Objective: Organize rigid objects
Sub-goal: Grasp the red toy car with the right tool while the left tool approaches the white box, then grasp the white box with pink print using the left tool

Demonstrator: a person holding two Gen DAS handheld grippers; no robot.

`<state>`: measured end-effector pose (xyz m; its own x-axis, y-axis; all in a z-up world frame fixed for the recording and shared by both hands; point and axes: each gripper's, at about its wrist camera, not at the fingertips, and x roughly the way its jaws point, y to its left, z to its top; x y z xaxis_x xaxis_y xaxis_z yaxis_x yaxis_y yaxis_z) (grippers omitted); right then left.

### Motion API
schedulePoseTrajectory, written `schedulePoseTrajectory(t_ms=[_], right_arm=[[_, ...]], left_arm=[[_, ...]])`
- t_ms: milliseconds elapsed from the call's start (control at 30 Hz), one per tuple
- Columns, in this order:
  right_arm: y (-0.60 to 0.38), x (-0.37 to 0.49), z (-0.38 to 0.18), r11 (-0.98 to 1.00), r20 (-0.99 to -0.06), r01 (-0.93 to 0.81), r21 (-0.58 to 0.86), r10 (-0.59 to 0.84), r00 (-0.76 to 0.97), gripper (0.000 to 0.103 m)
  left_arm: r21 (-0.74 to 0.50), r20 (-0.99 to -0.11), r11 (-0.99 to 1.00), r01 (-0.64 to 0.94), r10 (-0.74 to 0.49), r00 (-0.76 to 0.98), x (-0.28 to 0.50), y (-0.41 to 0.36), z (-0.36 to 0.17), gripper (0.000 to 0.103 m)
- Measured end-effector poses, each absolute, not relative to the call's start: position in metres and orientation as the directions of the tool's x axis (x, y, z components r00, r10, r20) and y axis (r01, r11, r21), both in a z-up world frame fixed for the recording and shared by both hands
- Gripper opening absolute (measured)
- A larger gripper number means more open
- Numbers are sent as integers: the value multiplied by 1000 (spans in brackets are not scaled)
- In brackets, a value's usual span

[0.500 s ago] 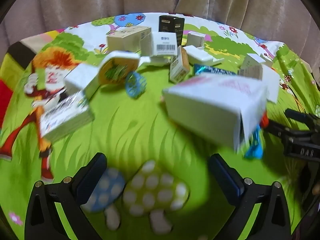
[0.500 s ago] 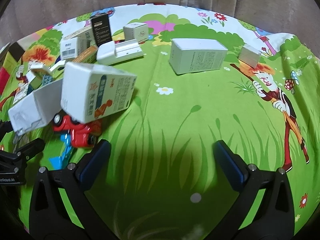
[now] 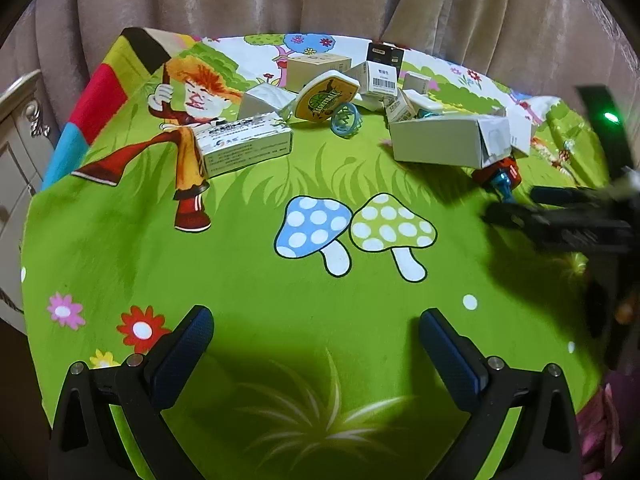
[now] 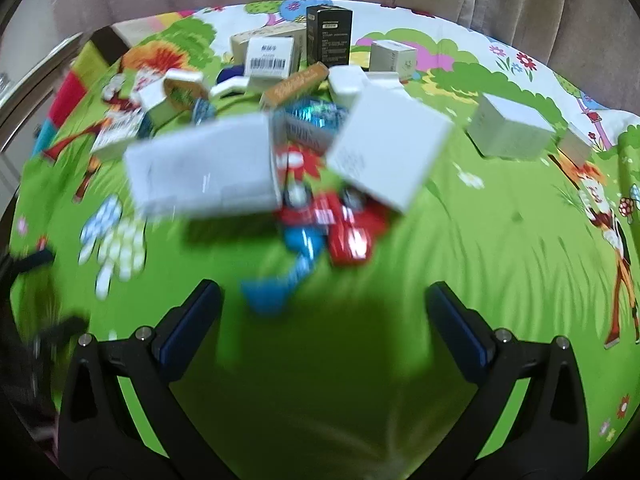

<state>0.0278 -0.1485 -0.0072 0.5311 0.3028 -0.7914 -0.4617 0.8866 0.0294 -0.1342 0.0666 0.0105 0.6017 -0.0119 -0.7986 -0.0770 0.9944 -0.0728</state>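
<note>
A jumble of small boxes lies on a green cartoon-print cloth [image 3: 256, 264]. Closest in the left wrist view are a long white box [image 3: 438, 142] and a printed medicine box [image 3: 246, 144], with a yellow basketball tin [image 3: 325, 100] and a blue ring [image 3: 345, 120] behind. My left gripper [image 3: 316, 344] hangs open over bare cloth, well short of the pile. My right gripper [image 4: 324, 320] is open too, nothing between its fingers, just in front of a red toy car [image 4: 340, 228], a blue toy [image 4: 288, 276] and two white boxes [image 4: 204, 172] [image 4: 386, 152]. The right view is blurred.
A black box [image 4: 329, 36] and a barcode box [image 4: 270, 58] stand at the back of the pile. Another white box [image 4: 510, 126] sits apart at the right. Curtains hang behind the cloth. A pale cabinet [image 3: 16, 136] stands off its left edge.
The left gripper has pulled back and left, so the pile now looks farther away. The right gripper has swung left toward the red car and the white boxes. Both stayed open.
</note>
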Motion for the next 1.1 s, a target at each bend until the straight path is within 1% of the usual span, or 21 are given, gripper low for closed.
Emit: schedulePoseTrajectory(t_ms=[100, 133, 167, 200, 233, 300, 333, 367, 433, 567, 633, 667, 733, 833, 933, 967, 1033, 1067, 1100], right_arm=[[-134, 43, -9, 895, -794, -446, 0, 271, 544, 103], [-133, 46, -8, 895, -795, -445, -1, 270, 544, 100], [-134, 48, -7, 894, -792, -448, -2, 272, 546, 88], [-138, 48, -4, 891, -786, -455, -2, 280, 552, 66], [-142, 46, -2, 887, -781, -462, -2, 287, 555, 58], [-155, 40, 1, 878, -789, -478, -1, 293, 540, 59], [-161, 35, 1, 873, -788, -488, -8, 295, 540, 58], [-172, 25, 0, 867, -784, -499, -15, 299, 544, 58], [-188, 12, -1, 858, -779, -514, -1, 322, 538, 59], [-223, -12, -2, 859, -765, -512, 2, 331, 552, 59], [-235, -15, -4, 872, -761, -490, 2, 320, 565, 68], [-240, -16, -6, 878, -758, -479, 7, 317, 570, 73], [-245, -19, -7, 882, -750, -471, 14, 321, 578, 75], [-240, -21, -8, 879, -749, -476, -11, 308, 587, 79], [-242, -23, -9, 878, -743, -478, -6, 316, 590, 82], [-242, -22, -9, 876, -743, -482, -1, 323, 587, 83], [-241, -22, -10, 873, -743, -487, 0, 326, 584, 84], [-241, -22, -10, 873, -743, -488, 0, 326, 584, 85], [-241, -22, -10, 872, -743, -489, 2, 329, 584, 85]], left_arm=[[-112, -816, 988, -103, -32, 577, -128, 66, 17, 103], [-119, -816, 986, -113, -32, 577, -118, 61, 18, 103], [-148, -817, 982, -117, -55, 574, -116, 61, 19, 103], [-147, -819, 982, -118, -54, 571, -115, 58, 22, 103], [-172, -803, 979, -110, -74, 591, -114, 60, 21, 103], [-231, -779, 967, -104, -120, 616, -113, 59, 18, 103], [-286, -756, 953, -99, -161, 634, -111, 57, 13, 103], [-306, -755, 948, -88, -185, 629, -108, 57, 16, 103], [-367, -725, 928, -61, -244, 644, -104, 49, 19, 103], [-412, -690, 911, -25, -294, 662, -78, 18, 29, 103], [-420, -693, 906, -44, -289, 661, -60, 2, 34, 103], [-424, -690, 903, -62, -278, 668, -51, -4, 38, 103], [-416, -681, 897, -149, -199, 705, -27, -15, 46, 103], [-420, -699, 880, -221, -158, 698, 9, -20, 47, 103], [-355, -736, 902, -248, -106, 668, 44, -35, 40, 103], [-295, -761, 917, -270, -54, 646, 56, -41, 35, 103], [-219, -786, 926, -306, 18, 618, 58, -41, 23, 103], [-208, -803, 926, -316, 23, 596, 59, -39, 14, 102], [-162, -799, 939, -305, 57, 598, 56, -42, 11, 101]])
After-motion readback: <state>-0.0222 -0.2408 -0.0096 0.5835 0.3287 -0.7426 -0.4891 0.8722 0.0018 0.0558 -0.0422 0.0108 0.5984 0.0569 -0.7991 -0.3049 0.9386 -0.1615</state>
